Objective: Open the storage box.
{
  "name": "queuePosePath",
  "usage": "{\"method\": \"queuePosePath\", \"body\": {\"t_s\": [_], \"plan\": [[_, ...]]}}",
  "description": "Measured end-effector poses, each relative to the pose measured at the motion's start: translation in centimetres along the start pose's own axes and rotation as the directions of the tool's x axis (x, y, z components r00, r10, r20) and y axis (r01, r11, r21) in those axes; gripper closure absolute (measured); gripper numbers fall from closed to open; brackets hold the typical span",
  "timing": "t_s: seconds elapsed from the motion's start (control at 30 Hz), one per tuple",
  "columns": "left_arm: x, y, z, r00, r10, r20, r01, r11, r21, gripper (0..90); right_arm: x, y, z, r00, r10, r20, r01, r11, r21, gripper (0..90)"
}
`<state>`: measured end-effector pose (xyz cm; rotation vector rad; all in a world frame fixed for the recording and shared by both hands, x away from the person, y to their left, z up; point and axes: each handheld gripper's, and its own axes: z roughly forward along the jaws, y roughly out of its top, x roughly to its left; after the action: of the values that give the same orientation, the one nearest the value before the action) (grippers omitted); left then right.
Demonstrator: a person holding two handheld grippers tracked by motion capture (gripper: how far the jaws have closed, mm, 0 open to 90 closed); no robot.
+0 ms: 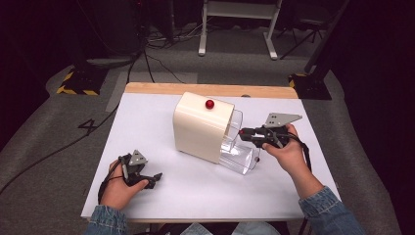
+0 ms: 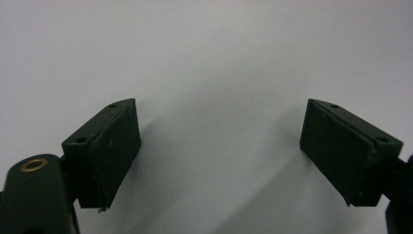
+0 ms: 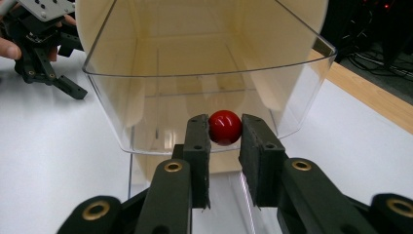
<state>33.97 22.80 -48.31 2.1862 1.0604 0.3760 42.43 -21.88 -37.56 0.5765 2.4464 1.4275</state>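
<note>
Pinching a red ball [image 3: 225, 127], right hand-held gripper [image 3: 225, 141]; left hand-held gripper [image 2: 219, 146] gapes empty.

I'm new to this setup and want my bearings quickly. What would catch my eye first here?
The cream box with a clear plastic drawer pulled out of its right side stands mid-table, a red knob on its top. The right gripper is shut on a second red knob at the drawer's front wall. The left gripper rests open on the white table, near its front left corner.
</note>
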Motion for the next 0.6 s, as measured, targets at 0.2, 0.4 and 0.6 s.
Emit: {"method": "queuePosePath", "body": {"t_s": [0.2,0.4,0.6], "plan": [[0.0,0.0,0.0,1.0,-0.001,0.002,0.001,1.0,0.0,15.0,0.0,-0.8,-1.8,0.9999,0.006,0.016,-0.006,1.0,-0.002,74.1],[0.0,0.0,0.0,1.0,0.0,0.0,0.0,1.0,0.0,15.0,-0.1,-1.7,-3.3,0.9994,0.025,0.023,-0.025,0.9996,-0.011,74.1],[0.0,0.0,0.0,1.0,0.0,0.0,0.0,1.0,0.0,15.0,-0.3,-2.7,-4.5,0.9986,0.043,0.032,-0.042,0.9989,-0.021,82.9]]}}
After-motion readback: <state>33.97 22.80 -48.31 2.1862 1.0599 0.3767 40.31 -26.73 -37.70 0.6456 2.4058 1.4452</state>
